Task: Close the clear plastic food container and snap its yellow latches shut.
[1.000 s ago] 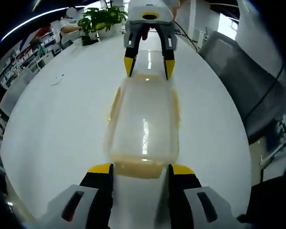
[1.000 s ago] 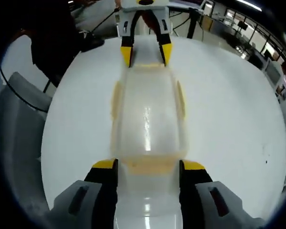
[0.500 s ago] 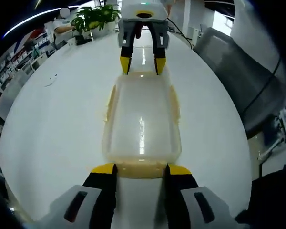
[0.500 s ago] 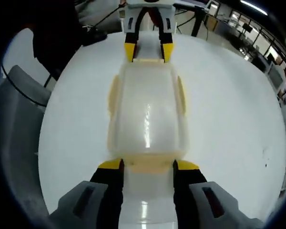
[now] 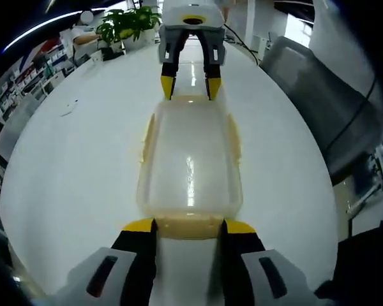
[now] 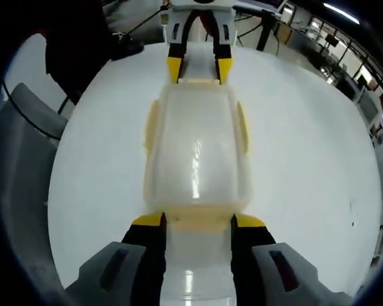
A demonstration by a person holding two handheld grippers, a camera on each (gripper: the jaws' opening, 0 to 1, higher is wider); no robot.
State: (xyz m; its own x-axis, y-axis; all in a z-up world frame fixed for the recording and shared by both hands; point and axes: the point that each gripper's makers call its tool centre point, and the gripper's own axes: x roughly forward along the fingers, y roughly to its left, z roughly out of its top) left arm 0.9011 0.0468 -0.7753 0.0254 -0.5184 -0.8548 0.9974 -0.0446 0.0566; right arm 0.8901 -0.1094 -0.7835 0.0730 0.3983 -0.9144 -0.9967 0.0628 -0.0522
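The clear plastic container point(image 5: 190, 166) lies lid-on on the white table point(image 5: 83, 166), lengthwise between my two grippers. Pale yellow latches run along its long sides point(image 5: 148, 137). My left gripper point(image 5: 188, 226) stands open at the near end, and the yellow end latch point(image 5: 190, 224) sits between its fingertips. At the far end my right gripper point(image 5: 187, 88) straddles the other end latch. In the right gripper view the same container point(image 6: 196, 150) runs from my open right gripper point(image 6: 199, 221) up to the left gripper point(image 6: 198, 71).
A potted plant point(image 5: 131, 25) stands at the table's far edge. A grey chair point(image 5: 319, 95) sits beside the table, seen again as the grey chair point(image 6: 19, 140) in the right gripper view. A person in dark clothes point(image 6: 76, 44) is near that edge.
Over the last second both grippers closed in on the container's ends and the blur settled. The right gripper's jaws narrowed slightly. Nothing has visibly moved in the last half second.
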